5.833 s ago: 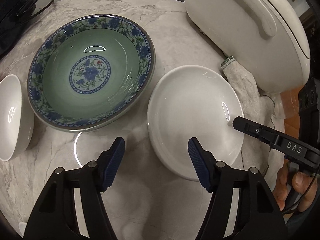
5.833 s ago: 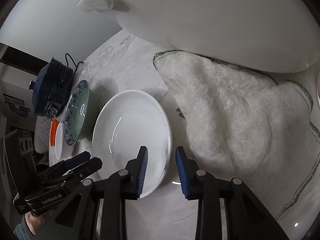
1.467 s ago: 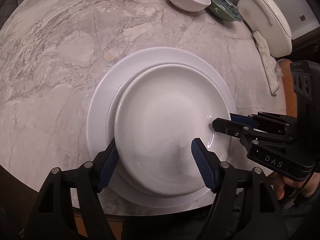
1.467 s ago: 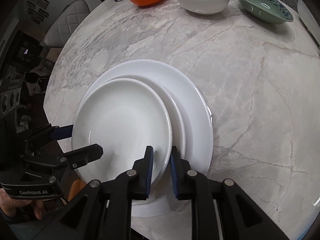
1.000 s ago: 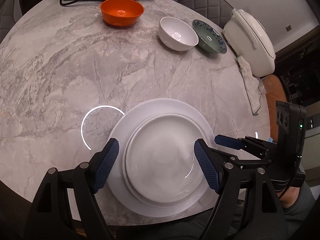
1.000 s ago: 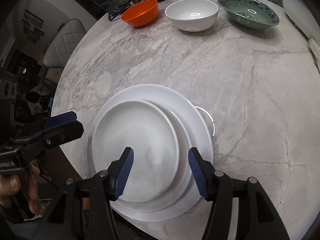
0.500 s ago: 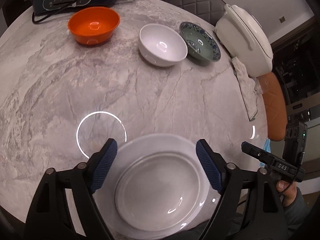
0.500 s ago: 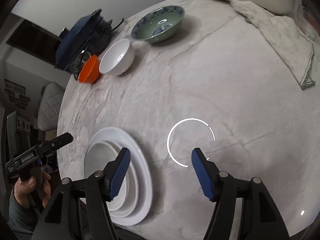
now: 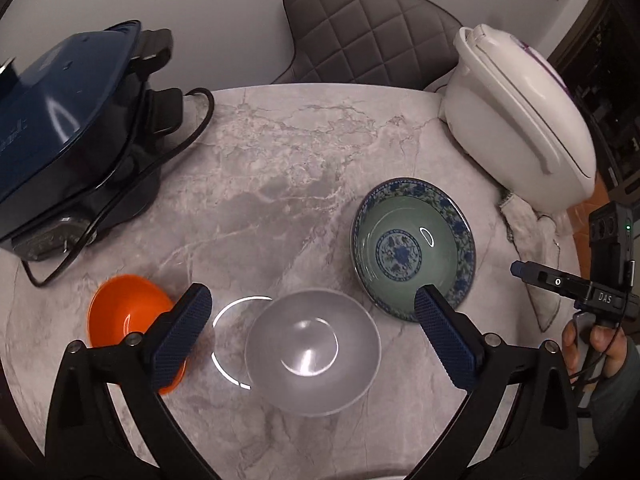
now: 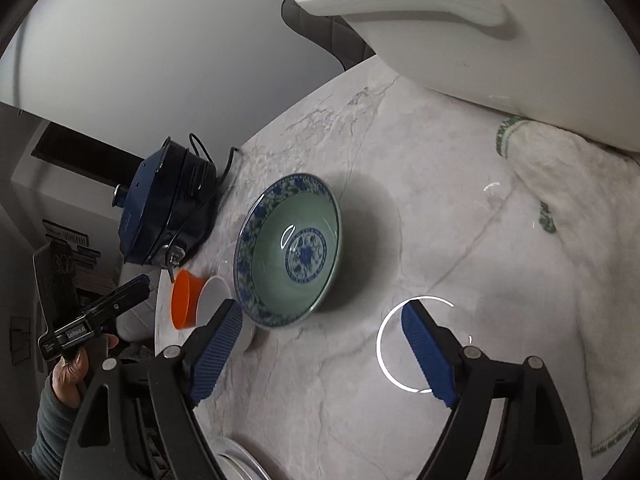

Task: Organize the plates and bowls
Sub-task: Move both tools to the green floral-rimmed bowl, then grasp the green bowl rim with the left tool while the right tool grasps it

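In the left wrist view a white bowl [image 9: 312, 350] sits between the fingers of my open, empty left gripper [image 9: 310, 340], which hovers above it. An orange bowl [image 9: 124, 320] lies to its left and a green bowl with a blue floral rim [image 9: 414, 248] to its right. My right gripper [image 9: 520, 270] shows at the right edge. In the right wrist view my open, empty right gripper [image 10: 320, 354] is just in front of the green bowl [image 10: 288, 248]. The white bowl [image 10: 212, 296] and orange bowl [image 10: 182, 300] lie left of it. The stacked white plates [image 10: 240, 464] show at the bottom edge.
A dark blue electric cooker [image 9: 68, 140] with its cord stands at the table's back left. A white rice cooker [image 9: 516, 128] stands at the back right, with a white towel [image 10: 576, 248] lying in front of it. A grey quilted chair [image 9: 360, 36] stands behind the marble table [image 9: 280, 184].
The right gripper let go of the white plate on the stack. Both grippers moved away from the plates towards the bowls at the far side. The left one now straddles the white bowl.
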